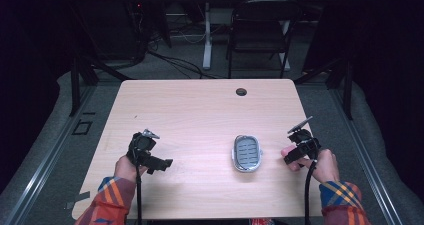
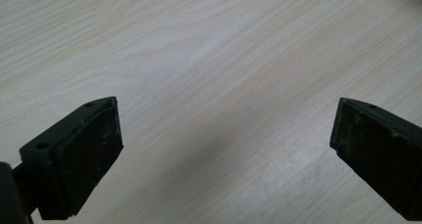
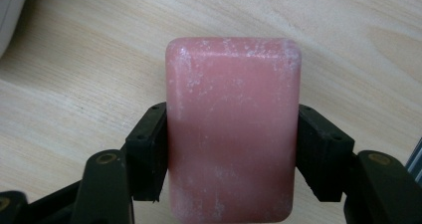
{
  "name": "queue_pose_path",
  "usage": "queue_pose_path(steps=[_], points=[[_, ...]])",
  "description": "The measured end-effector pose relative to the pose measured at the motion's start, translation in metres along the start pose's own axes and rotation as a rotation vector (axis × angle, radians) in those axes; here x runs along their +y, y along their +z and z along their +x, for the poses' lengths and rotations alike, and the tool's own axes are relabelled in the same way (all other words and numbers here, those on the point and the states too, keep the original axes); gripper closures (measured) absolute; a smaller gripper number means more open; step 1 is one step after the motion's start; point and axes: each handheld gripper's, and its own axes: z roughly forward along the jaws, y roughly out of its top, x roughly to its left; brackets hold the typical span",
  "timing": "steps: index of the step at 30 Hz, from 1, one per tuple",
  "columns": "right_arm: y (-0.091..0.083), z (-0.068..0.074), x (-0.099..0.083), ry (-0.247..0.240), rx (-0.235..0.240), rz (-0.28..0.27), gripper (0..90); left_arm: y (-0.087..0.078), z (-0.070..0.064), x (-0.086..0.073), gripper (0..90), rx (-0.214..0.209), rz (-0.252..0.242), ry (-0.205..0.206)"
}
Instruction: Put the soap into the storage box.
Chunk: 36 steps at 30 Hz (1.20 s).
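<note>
Pink soap bar sits clamped between the right gripper jaws near the desk's right edge, apparently just above the wood. Left gripper, jaws wide apart, holds nothing. Soap dish lies between.

A pale wooden table with rounded corners takes up the middle of the room, and a small dark cable hole sits close to its far edge, right of centre. Past that far edge a black folding chair stands on the grey carpet, beside the white leg of another desk. Loose black cables trail over the floor behind the far left corner. A metal rail runs along the floor off the left edge
</note>
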Motion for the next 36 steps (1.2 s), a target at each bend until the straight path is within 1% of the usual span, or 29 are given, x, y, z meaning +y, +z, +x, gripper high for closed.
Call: queue_pose_path(steps=[1, 2, 4, 9, 10, 12, 13, 16, 17, 18, 19, 20, 22, 23, 25, 26, 27, 32, 33, 34, 36], points=[[0.002, 0.001, -0.001, 0.024, 0.014, -0.032, 37.5, 0.000, 0.000, 0.000, 0.0, -0.001, -0.001, 0.000], [-0.001, 0.001, 0.000, 0.008, 0.010, -0.011, 37.5, 0.000, 0.000, 0.000, 0.0, -0.001, 0.000, 0.000], [-0.003, 0.002, 0.001, 0.003, 0.009, -0.009, 37.5, 0.000, 0.000, 0.000, 0.0, -0.001, 0.000, 0.000], [-0.007, 0.006, 0.003, 0.003, 0.013, -0.025, 37.5, 0.000, 0.000, 0.000, 0.0, 0.000, 0.000, 0.000], [-0.008, 0.007, 0.003, 0.006, 0.021, -0.024, 37.5, 0.000, 0.000, 0.000, 0.0, 0.000, 0.000, -0.002], [-0.011, 0.008, 0.004, -0.004, 0.019, -0.025, 37.5, 0.000, 0.000, 0.000, 0.0, 0.001, -0.001, -0.004], [-0.012, 0.009, 0.004, 0.004, 0.015, -0.036, 37.5, 0.000, 0.000, 0.000, 0.0, 0.002, -0.001, -0.004], [-0.016, 0.012, 0.006, -0.004, 0.026, -0.040, 37.5, 0.000, 0.000, 0.000, 0.0, 0.000, 0.002, -0.001], [-0.016, 0.013, 0.006, 0.008, 0.031, -0.058, 37.5, 0.000, 0.000, 0.000, 0.0, 0.000, 0.003, -0.001], [-0.018, 0.013, 0.007, 0.003, 0.034, -0.057, 37.5, 0.000, 0.000, 0.000, 0.0, 0.001, 0.002, -0.001], [-0.019, 0.015, 0.008, 0.008, 0.033, -0.066, 37.5, 0.000, 0.000, 0.000, 0.0, 0.001, 0.002, -0.002], [-0.021, 0.014, 0.009, -0.009, 0.030, -0.048, 37.5, 0.000, 0.000, -0.001, 0.0, 0.002, 0.001, -0.005], [-0.023, 0.015, 0.010, -0.005, 0.028, -0.055, 37.5, 0.000, 0.000, -0.001, 0.0, 0.003, 0.002, -0.005], [-0.025, 0.015, 0.011, -0.012, 0.029, -0.050, 37.5, 0.000, 0.000, -0.001, 0.0, 0.001, 0.003, -0.003], [-0.028, 0.017, 0.012, -0.011, 0.032, -0.057, 37.5, 0.000, 0.000, -0.001, 0.0, 0.002, 0.005, -0.003], [-0.028, 0.018, 0.012, 0.000, 0.033, -0.074, 37.5, 0.001, 0.000, -0.001, 0.0, 0.002, 0.003, -0.005], [-0.030, 0.019, 0.014, -0.016, 0.031, -0.057, 37.5, 0.001, 0.000, -0.001, 0.0, 0.003, 0.005, -0.005], [-0.034, 0.025, 0.020, -0.030, 0.028, -0.053, 37.5, 0.000, 0.000, -0.001, 0.0, 0.004, 0.006, -0.002], [-0.034, 0.027, 0.021, -0.023, 0.034, -0.069, 37.5, 0.000, 0.001, -0.001, 0.0, 0.006, 0.005, -0.003], [-0.036, 0.027, 0.023, -0.042, 0.033, -0.049, 37.5, 0.000, 0.001, -0.001, 0.0, 0.007, 0.005, -0.004], [-0.037, 0.031, 0.026, -0.050, 0.029, -0.050, 37.5, 0.000, 0.001, -0.001, 0.0, 0.010, 0.005, -0.003]])
